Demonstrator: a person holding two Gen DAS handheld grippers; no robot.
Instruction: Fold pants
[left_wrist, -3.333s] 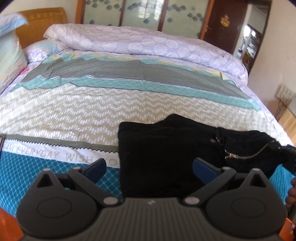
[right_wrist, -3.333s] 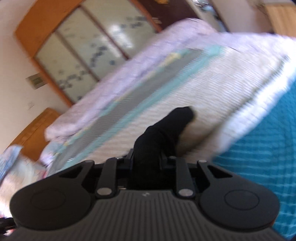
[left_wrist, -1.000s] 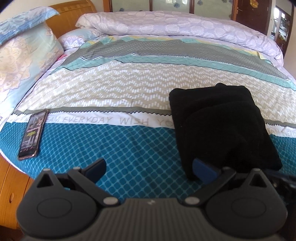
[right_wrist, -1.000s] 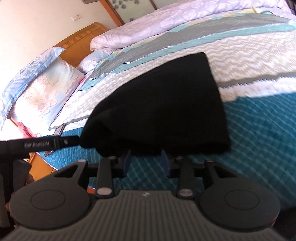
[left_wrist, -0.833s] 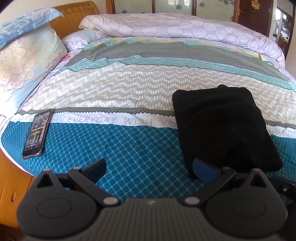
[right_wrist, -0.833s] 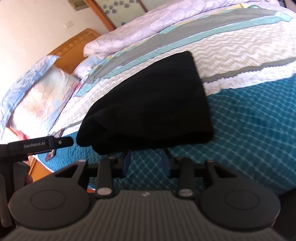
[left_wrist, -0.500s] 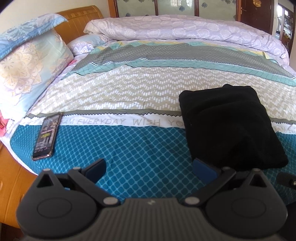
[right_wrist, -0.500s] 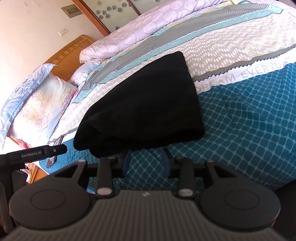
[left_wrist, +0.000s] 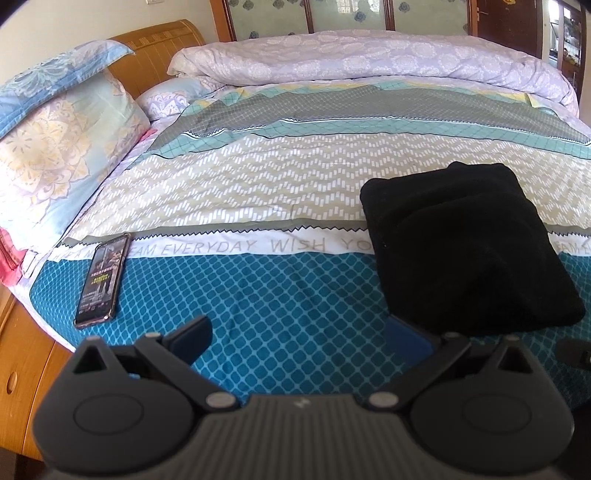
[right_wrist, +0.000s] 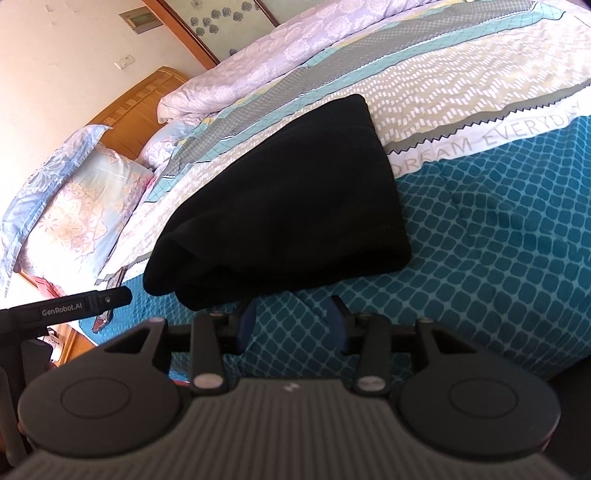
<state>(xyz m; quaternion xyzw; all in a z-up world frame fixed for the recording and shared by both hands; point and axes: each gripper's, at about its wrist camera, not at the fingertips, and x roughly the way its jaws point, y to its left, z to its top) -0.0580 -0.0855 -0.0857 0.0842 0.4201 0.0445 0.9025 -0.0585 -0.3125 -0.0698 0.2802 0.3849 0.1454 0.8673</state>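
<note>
A bed (left_wrist: 258, 192) covered by a striped sheet with teal, beige and grey bands fills both views. A rolled lilac duvet (left_wrist: 369, 62) is laid along the bed's far side, beyond the grey band. Two floral pillows (left_wrist: 55, 147) are stacked at the bed's head, against a wooden headboard (left_wrist: 159, 51). The pants (left_wrist: 461, 251), black and folded into a thick rectangular bundle, are seen lying flat on the bed near its front edge, across the white lettered band and the teal band. A phone (left_wrist: 101, 280) is laid face up on the bed's teal band, well apart from the pants, toward the pillows. The left gripper (left_wrist: 299, 339) is held over the bed's front edge with its jaws spread wide and nothing between them, just beside the pants. The right gripper (right_wrist: 291, 325) is held close to the pants' near edge, its jaws set at a narrow gap with nothing gripped.
</note>
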